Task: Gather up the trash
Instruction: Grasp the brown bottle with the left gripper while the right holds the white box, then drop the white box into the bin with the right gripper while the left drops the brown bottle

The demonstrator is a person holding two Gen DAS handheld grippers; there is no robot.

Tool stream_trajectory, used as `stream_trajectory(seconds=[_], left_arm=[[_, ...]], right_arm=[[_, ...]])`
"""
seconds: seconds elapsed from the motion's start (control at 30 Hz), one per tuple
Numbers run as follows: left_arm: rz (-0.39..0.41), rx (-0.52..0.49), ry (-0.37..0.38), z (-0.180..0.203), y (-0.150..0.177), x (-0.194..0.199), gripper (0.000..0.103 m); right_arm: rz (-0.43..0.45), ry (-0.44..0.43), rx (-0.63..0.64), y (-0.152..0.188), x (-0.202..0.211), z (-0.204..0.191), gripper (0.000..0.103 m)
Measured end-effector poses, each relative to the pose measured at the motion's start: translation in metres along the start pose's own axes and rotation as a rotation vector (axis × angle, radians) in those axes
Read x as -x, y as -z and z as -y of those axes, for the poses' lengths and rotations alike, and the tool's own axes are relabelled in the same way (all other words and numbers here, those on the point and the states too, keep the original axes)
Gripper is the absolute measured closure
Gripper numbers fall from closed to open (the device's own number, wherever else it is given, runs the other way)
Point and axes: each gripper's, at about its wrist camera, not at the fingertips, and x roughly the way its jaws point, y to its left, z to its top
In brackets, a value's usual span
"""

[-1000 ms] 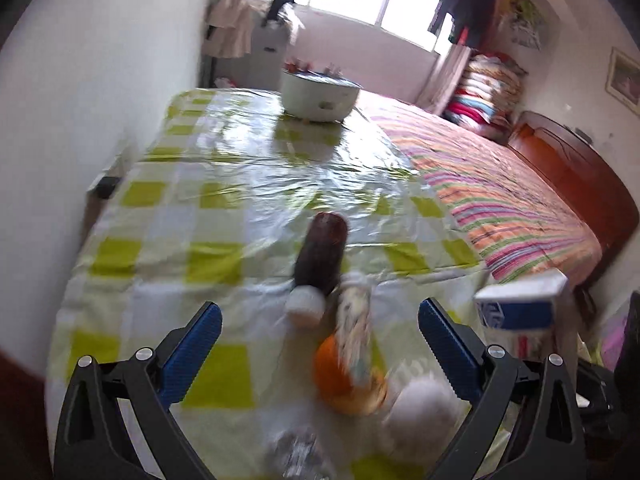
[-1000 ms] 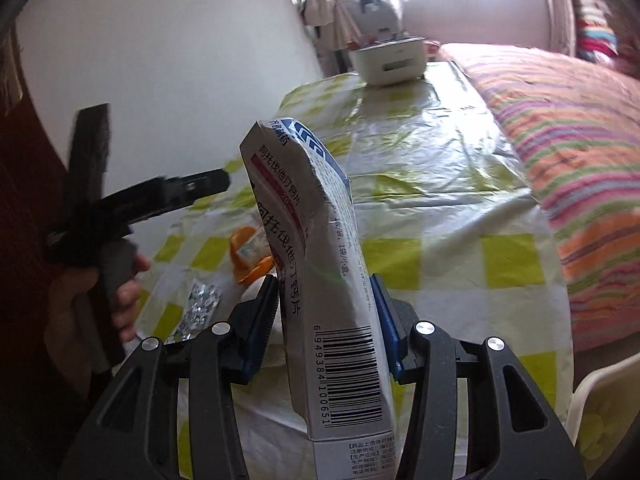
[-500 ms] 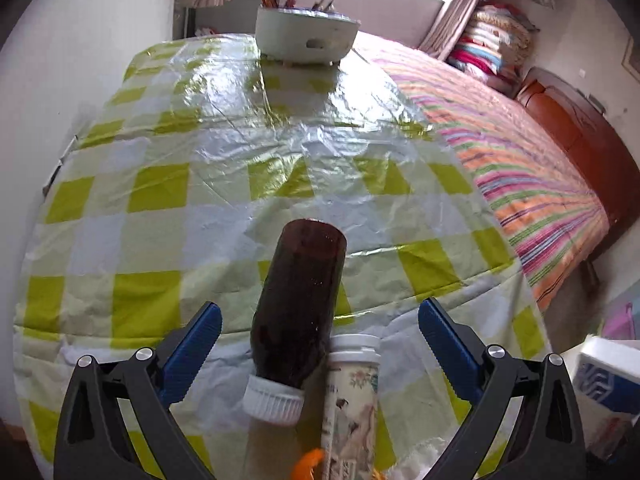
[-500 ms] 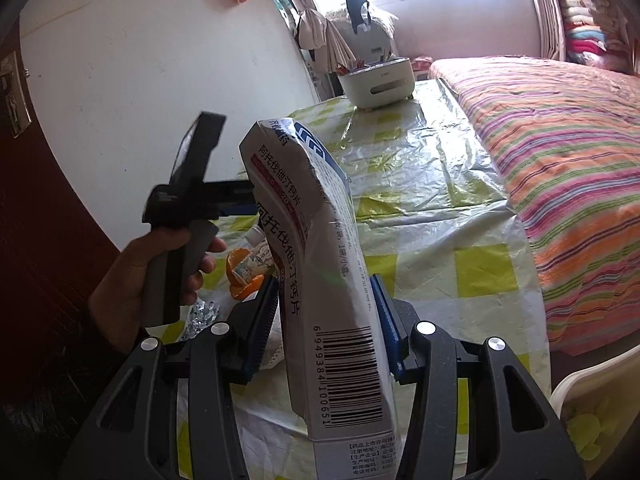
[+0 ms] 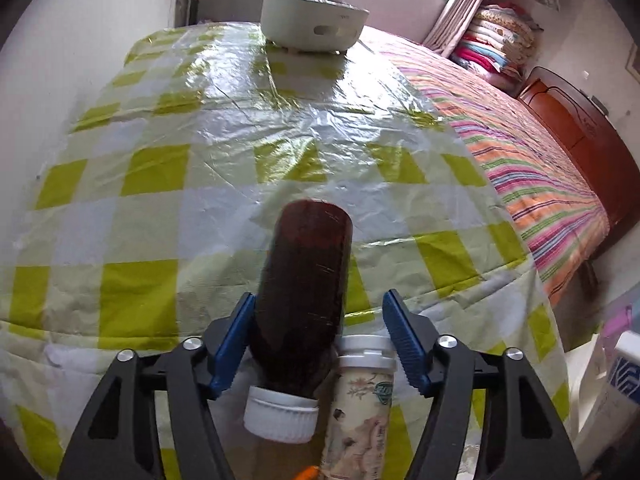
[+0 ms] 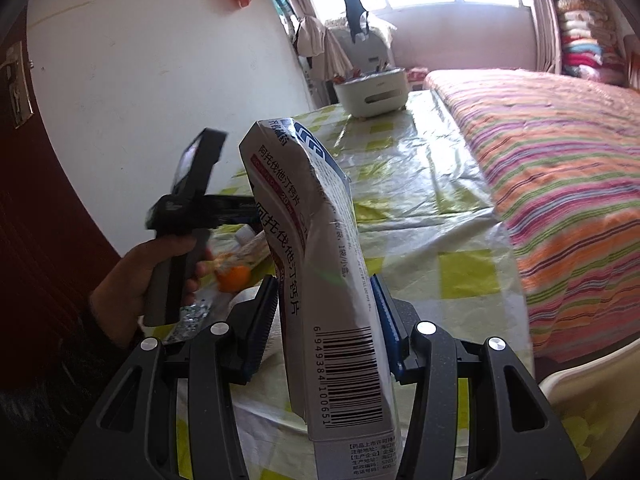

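A dark brown bottle (image 5: 306, 280) with a white cap (image 5: 280, 416) lies on the checked tablecloth (image 5: 160, 152). It sits between the jaws of my left gripper (image 5: 320, 300), which are closing. The left pad is at the bottle's side and the right pad stands apart from it. A patterned tube (image 5: 360, 412) with a white lid lies against the bottle on its right. My right gripper (image 6: 324, 284) is shut on a crumpled white and blue medicine box (image 6: 316, 240), held upright above the table's near edge.
A white bowl-shaped holder (image 5: 312, 28) stands at the table's far end. A striped bed (image 5: 520, 152) runs along the right side. An orange peel (image 6: 234, 278) and a foil blister pack (image 6: 192, 316) lie by the person's hand (image 6: 132, 280).
My left gripper has come forward and down over the brown bottle, and its jaws have narrowed from wide open to close around it. The right gripper still holds the box and has barely moved.
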Motion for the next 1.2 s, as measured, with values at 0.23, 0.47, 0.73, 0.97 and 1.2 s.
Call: stream_trajectory(seconds=[0.23,0.47,0.73,0.97,1.2], left_arm=[[0.005,-0.065,-0.039,0.006,0.018,0.016,0.058],[0.074,-0.071,-0.033,0.012,0.051,0.060,0.058],[0.178,-0.063,0.006,0.034,0.080,0.112,0.058],[0.213,-0.116,0.076,0.071,0.100,0.133,0.059],[0.191,-0.205,0.154,0.121,0.114,0.128,0.060]], right_arm=[[0.042,0.041,-0.025,0.001,0.022,0.022,0.057],[0.085,0.073,-0.044,0.006,0.047,0.039,0.057],[0.110,0.117,-0.076,0.021,0.064,0.062,0.057],[0.123,0.155,-0.107,0.031,0.075,0.083,0.057],[0.126,0.184,-0.122,0.040,0.085,0.092,0.057]])
